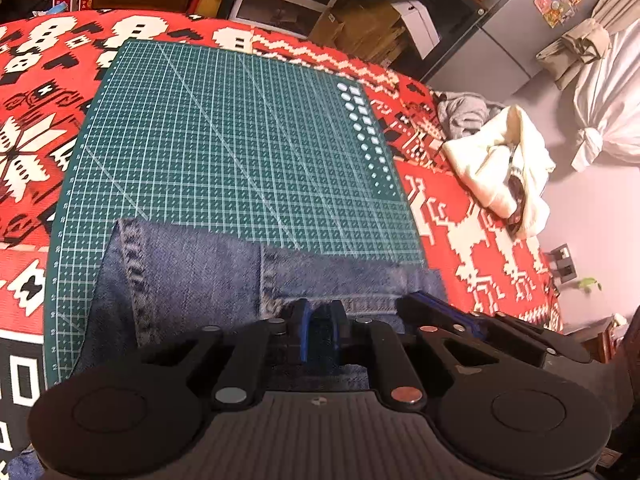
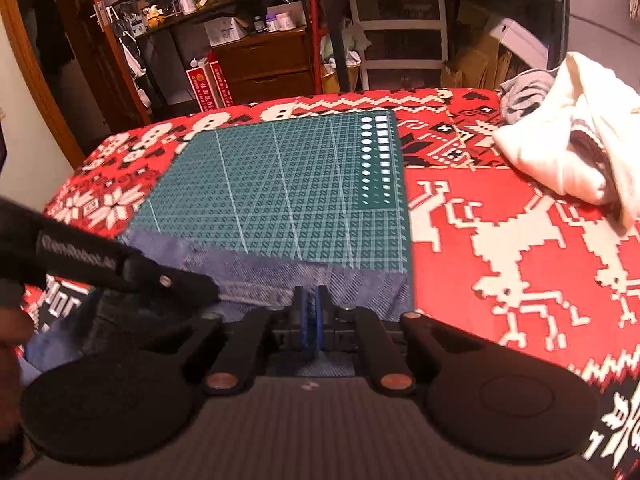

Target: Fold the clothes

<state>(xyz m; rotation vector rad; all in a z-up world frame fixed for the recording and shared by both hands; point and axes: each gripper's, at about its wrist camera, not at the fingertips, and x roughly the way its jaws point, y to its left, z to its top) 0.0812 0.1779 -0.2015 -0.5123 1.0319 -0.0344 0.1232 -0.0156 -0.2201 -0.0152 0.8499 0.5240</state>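
**Both claws pinching the denim hem at the near edge of the mat**

Right now I have the jeans (image 1: 192, 276) lying across the near part of the green cutting mat (image 1: 224, 140), which sits on the red patterned cloth (image 2: 500, 248) over the table. The far half of the mat is bare, so I judge the step in hand is carrying this near edge forward to lay a fold.

To do it well, I would lift both corners together, keep them level, and move them straight along the grid lines so the fold lands square and the seam does not skew. Keeping the cloth taut between the two claws should stop it sagging in the middle.

My left claw (image 1: 318, 326) has its jaws drawn nearly together, with denim between the blue pads. My right claw (image 2: 310, 314) is likewise almost closed on the hem near the mat's right edge, though how much cloth it has is hard to tell. A white garment (image 2: 568, 136) waits well apart on the right.
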